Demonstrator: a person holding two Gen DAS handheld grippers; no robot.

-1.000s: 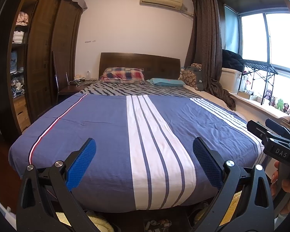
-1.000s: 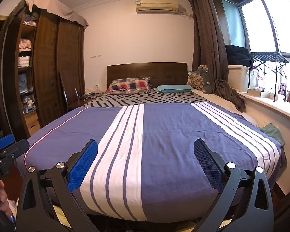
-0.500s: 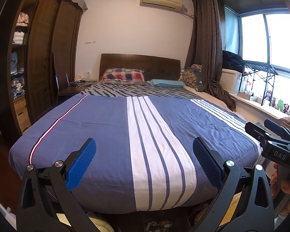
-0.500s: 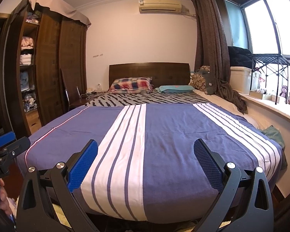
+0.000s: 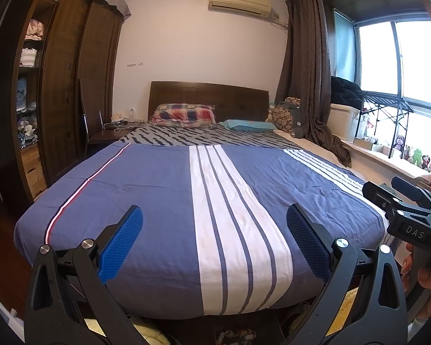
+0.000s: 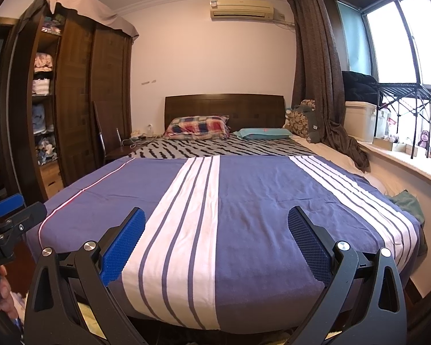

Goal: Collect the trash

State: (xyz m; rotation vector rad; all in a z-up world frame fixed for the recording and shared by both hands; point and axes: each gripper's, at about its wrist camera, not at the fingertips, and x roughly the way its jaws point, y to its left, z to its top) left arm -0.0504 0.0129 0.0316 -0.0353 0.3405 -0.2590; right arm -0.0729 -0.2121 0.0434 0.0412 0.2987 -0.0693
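Note:
Both grippers hover at the foot of a bed covered by a blue spread with white stripes [image 5: 163, 189] [image 6: 258, 201]. My left gripper [image 5: 214, 241] is open, its blue pads wide apart with nothing between them. My right gripper [image 6: 217, 241] is open and empty too. From the left wrist view the right gripper's body shows at the right edge [image 5: 408, 215], held by a hand [image 5: 425, 276]. Small items I cannot identify lie on the floor under the bed's foot [image 5: 232, 335]. No clear trash shows on the bed.
Plaid pillow [image 5: 184, 113] and teal pillow [image 5: 250, 126] lie by the dark headboard. A tall dark wardrobe [image 5: 57, 86] stands left, with a chair [image 5: 97, 132]. A curtain [image 5: 310, 72], white bin [image 5: 344, 120] and toys on the sill [image 5: 413, 155] are right. Green cloth [image 6: 408, 201] lies beside the bed.
Both views have drifted only slightly; the right wrist camera has shifted a little, moving the bed and headboard rightward in its frame. Both grippers stayed open.

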